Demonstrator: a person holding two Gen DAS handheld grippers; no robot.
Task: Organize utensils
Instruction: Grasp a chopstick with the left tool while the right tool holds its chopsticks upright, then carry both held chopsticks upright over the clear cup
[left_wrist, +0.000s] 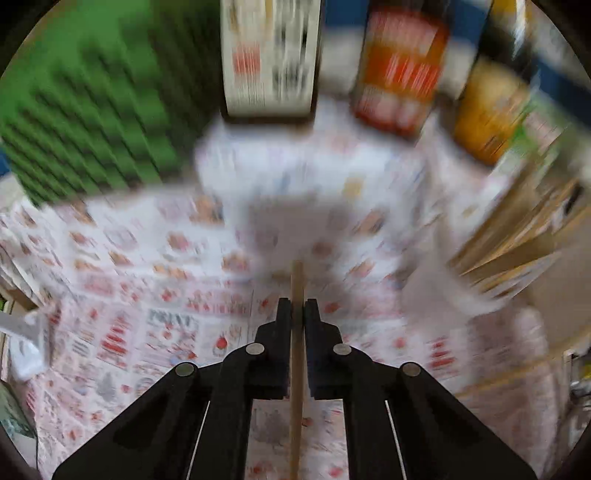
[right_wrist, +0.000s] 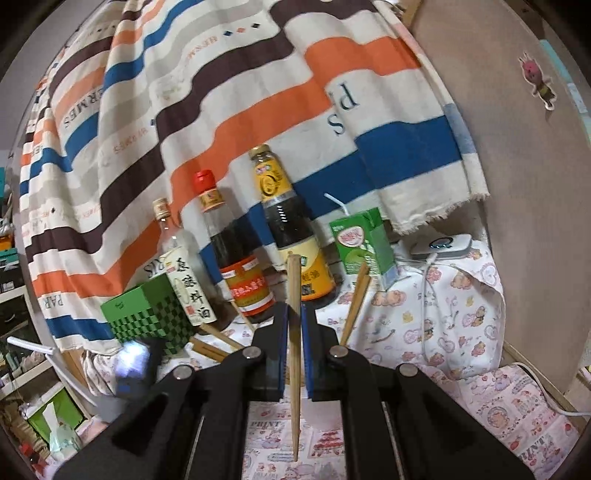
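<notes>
My left gripper (left_wrist: 297, 306) is shut on a wooden chopstick (left_wrist: 296, 354) that runs up between its jaws; this view is heavily motion-blurred. My right gripper (right_wrist: 294, 312) is shut on another wooden chopstick (right_wrist: 294, 332), held upright with its thin tip down. More chopsticks (right_wrist: 354, 302) stand tilted just right of the right gripper, and others (right_wrist: 214, 341) lie to its left. A green checkered box (right_wrist: 149, 317) stands at the left; it shows blurred in the left wrist view (left_wrist: 85, 107).
Three sauce bottles (right_wrist: 236, 254) and a green drink carton (right_wrist: 364, 243) stand at the back before a striped cloth (right_wrist: 221, 92). A white device with cable (right_wrist: 441, 245) lies right. A blurred shape (right_wrist: 135, 363) is at the left. Patterned cloth (left_wrist: 147, 295) covers the table.
</notes>
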